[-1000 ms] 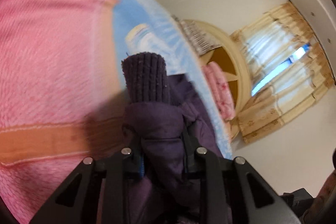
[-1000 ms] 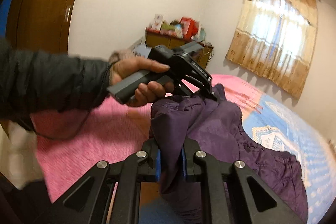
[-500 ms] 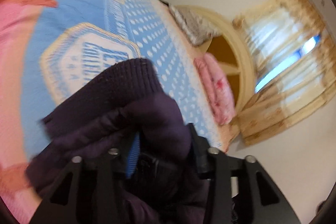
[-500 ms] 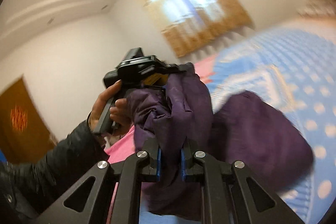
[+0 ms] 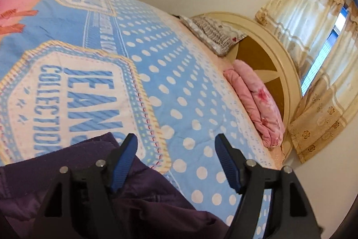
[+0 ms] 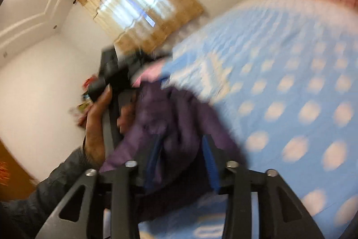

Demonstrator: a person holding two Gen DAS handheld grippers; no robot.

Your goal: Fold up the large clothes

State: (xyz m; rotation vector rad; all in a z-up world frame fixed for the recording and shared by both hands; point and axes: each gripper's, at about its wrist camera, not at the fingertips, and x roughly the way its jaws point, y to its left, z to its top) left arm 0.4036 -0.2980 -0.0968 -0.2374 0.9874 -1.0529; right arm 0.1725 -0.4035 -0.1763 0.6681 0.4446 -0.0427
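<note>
A dark purple padded jacket (image 5: 67, 189) lies on the blue dotted bedspread (image 5: 179, 86), under and left of my left gripper (image 5: 176, 149), which is open and empty with its blue pads wide apart. In the blurred right wrist view the jacket (image 6: 174, 118) lies bunched between the fingers of my right gripper (image 6: 181, 156), whose jaws stand apart and do not pinch it. The left gripper (image 6: 116, 75) shows there too, held in a hand just beyond the jacket.
A pink folded quilt (image 5: 255, 102) and a patterned pillow (image 5: 214, 33) lie by the cream round headboard (image 5: 277, 64). Curtained windows (image 5: 322, 37) are behind. A pink blanket (image 5: 13, 3) covers the far left of the bed.
Both grippers have opened and let go of the jacket, which has dropped onto the bedspread. The right wrist view has swung toward the bed and is blurred.
</note>
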